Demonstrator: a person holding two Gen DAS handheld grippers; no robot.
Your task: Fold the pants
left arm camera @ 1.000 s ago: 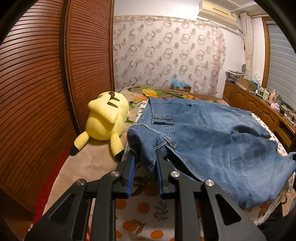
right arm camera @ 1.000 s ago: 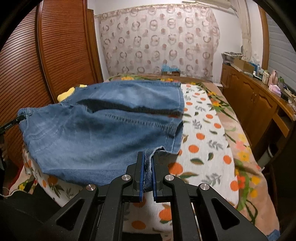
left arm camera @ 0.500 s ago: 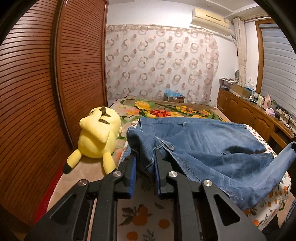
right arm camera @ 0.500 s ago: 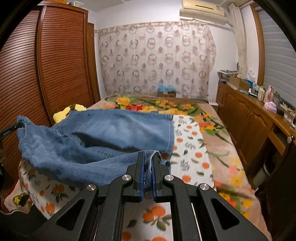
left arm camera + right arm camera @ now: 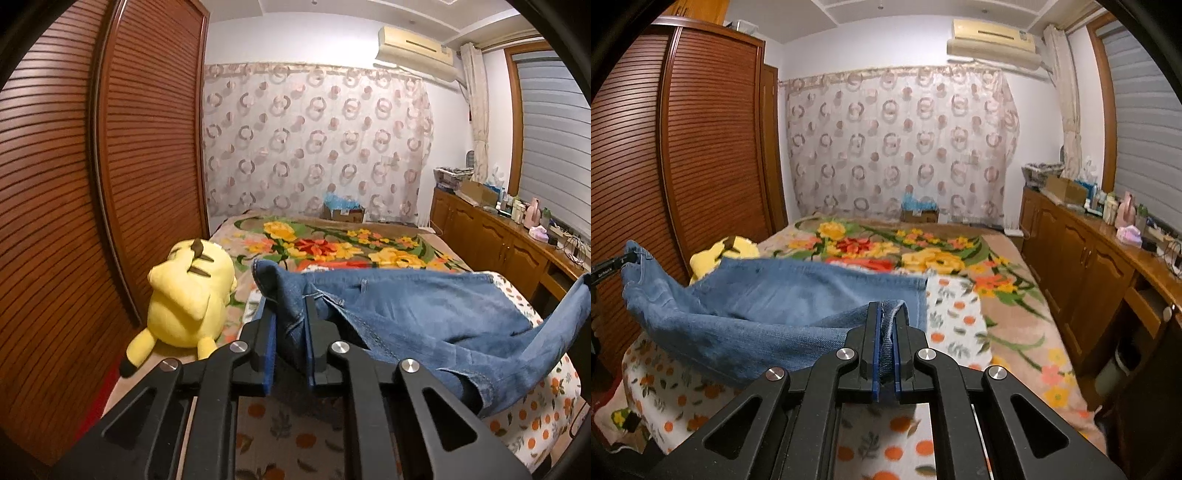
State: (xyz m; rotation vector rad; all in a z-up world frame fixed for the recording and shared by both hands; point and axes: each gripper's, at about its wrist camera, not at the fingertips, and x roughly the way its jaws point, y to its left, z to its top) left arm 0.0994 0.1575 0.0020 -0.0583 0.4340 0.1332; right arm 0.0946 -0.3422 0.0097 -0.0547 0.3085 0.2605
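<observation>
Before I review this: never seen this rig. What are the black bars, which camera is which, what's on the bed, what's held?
There is no robot arm here. A person holds a two-finger gripper in each hand, and each gripper carries a fisheye camera that looks forward along its fingers. The black bars at the bottom of each picture are those fingers.

In the left wrist view, the left gripper is shut on a bunched end of the blue jeans. In the right wrist view, the right gripper is shut on another edge of the same jeans, so the near layer hangs lifted between the two.

The rest of the jeans lies on the bed, which has flowered and orange-dotted covers. A yellow plush toy sits on the bed to the left of the jeans, next to the wooden wardrobe.
</observation>
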